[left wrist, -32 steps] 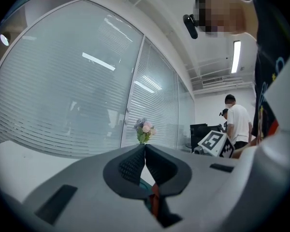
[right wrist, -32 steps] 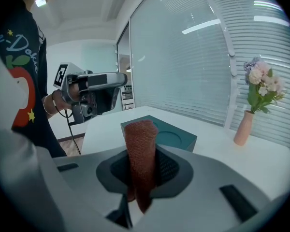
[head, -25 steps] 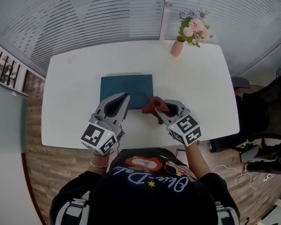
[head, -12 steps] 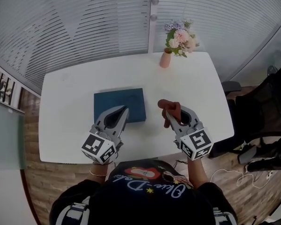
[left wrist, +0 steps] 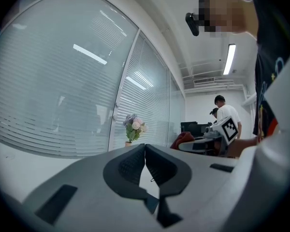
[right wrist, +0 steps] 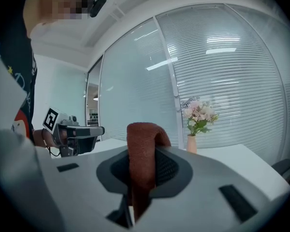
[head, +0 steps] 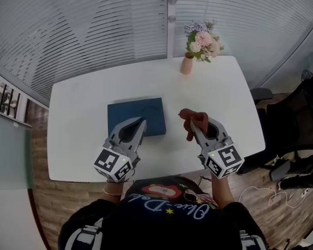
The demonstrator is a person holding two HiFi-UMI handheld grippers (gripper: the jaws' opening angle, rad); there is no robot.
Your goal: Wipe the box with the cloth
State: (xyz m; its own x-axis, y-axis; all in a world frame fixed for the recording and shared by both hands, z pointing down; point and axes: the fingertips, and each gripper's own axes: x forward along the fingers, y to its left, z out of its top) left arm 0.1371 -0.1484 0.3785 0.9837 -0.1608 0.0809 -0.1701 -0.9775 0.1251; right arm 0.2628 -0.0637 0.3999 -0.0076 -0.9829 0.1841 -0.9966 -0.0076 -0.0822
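The head view looks steeply down from above the person onto the whole white rectangular table (head: 88, 95); the left gripper (left wrist: 145, 148) view sits low, close behind its grey jaws, facing across the tabletop; the right gripper (right wrist: 144, 151) view does likewise, a rust-brown cloth (right wrist: 140, 137) clamped in its jaws blocking the middle; all three share the pink vase of flowers (head: 187, 65) by the white slatted blinds (head: 94, 25); each gripper view catches the other gripper.

Both grippers point forward, side by side and apart. The left gripper (head: 141, 122) has its jaws pressed together, empty. The right gripper (head: 193, 127) pinches the cloth (head: 189, 114).
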